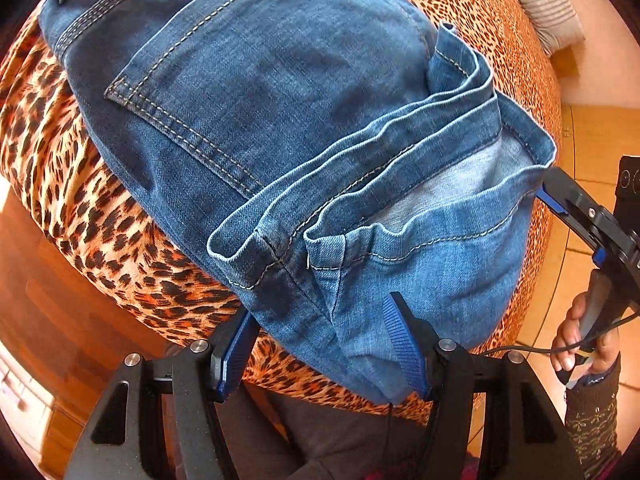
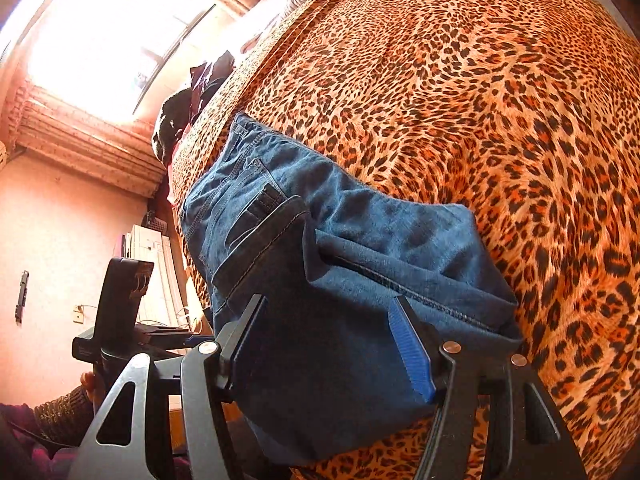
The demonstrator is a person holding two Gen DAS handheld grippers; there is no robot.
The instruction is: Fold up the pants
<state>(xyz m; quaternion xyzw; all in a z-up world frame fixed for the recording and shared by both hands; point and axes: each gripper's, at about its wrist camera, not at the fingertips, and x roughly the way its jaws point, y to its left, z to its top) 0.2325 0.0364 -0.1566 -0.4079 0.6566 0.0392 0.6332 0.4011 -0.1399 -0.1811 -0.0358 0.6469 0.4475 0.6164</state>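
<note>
Blue jeans (image 1: pixel 280 92) lie folded on a leopard-print bed cover (image 1: pixel 60 184), back pocket up, with the leg hems doubled over on top near me. My left gripper (image 1: pixel 324 344) is open, its blue-padded fingers (image 1: pixel 404 344) spread around the near folded edge of the denim without clamping it. My right gripper (image 2: pixel 332 344) is open too, its jaws wide either side of the jeans' (image 2: pixel 360 240) end. The right gripper also shows in the left wrist view (image 1: pixel 560 200), touching the hem's right corner.
The leopard bed cover (image 2: pixel 480 80) stretches far beyond the jeans. A striped pillow (image 1: pixel 552 8) lies at the bed's far end. Dark clothing (image 2: pixel 200 92) sits at the bed's far edge by a bright window (image 2: pixel 112 48). Wooden floor (image 1: pixel 52 288) lies below the near edge.
</note>
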